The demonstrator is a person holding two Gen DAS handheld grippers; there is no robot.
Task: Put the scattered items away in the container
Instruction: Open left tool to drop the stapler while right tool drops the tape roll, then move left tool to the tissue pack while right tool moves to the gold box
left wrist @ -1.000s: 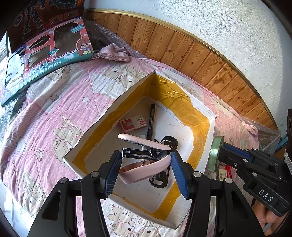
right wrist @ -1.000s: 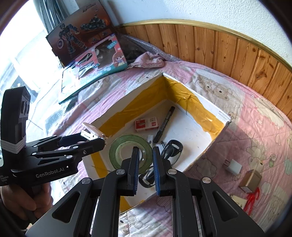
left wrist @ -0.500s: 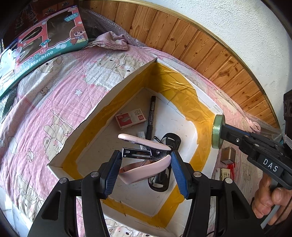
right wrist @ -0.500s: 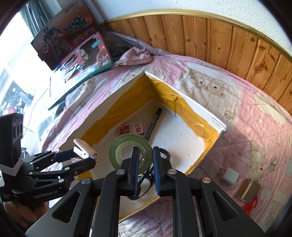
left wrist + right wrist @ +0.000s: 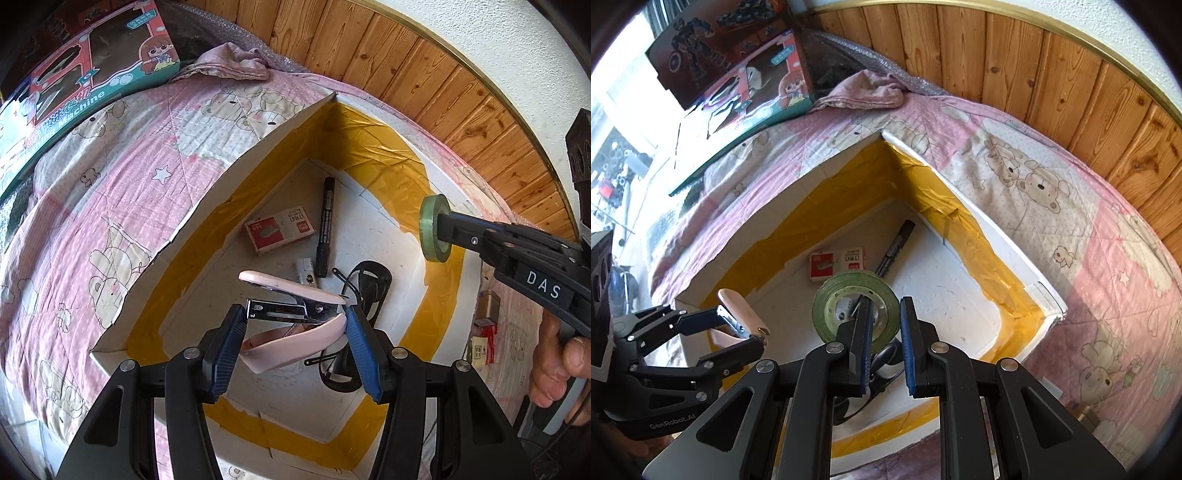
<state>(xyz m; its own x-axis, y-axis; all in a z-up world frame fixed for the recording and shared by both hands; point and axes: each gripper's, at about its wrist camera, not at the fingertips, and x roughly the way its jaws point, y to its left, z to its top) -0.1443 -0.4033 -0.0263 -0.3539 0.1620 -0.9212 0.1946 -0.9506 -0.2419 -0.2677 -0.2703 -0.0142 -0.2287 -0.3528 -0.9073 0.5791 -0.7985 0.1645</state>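
A white foam box point(image 5: 221, 177) lined with yellow tape sits on the pink bear-print bedspread. On its floor lie a red staple box point(image 5: 279, 230), a black marker point(image 5: 324, 225) and dark glasses point(image 5: 365, 284). My left gripper point(image 5: 293, 317) is shut on a pink stapler point(image 5: 295, 288) and holds it above the box's near half. My right gripper point(image 5: 885, 310) is shut on a green tape roll point(image 5: 827, 306), one finger through its hole, above the box floor. In the left wrist view the tape roll point(image 5: 436, 229) hangs by the right inner wall.
A small brown box point(image 5: 489, 306) and a red-and-white packet point(image 5: 480, 350) lie on the bedspread right of the foam box. Toy boxes point(image 5: 757, 85) and a crumpled pink cloth point(image 5: 864, 94) lie at the far left by the wooden wall panel. A hand point(image 5: 554, 369) grips the right tool.
Both grippers have come further in over the box with their loads. The tape roll has passed from outside the right rim to inside the right wall.
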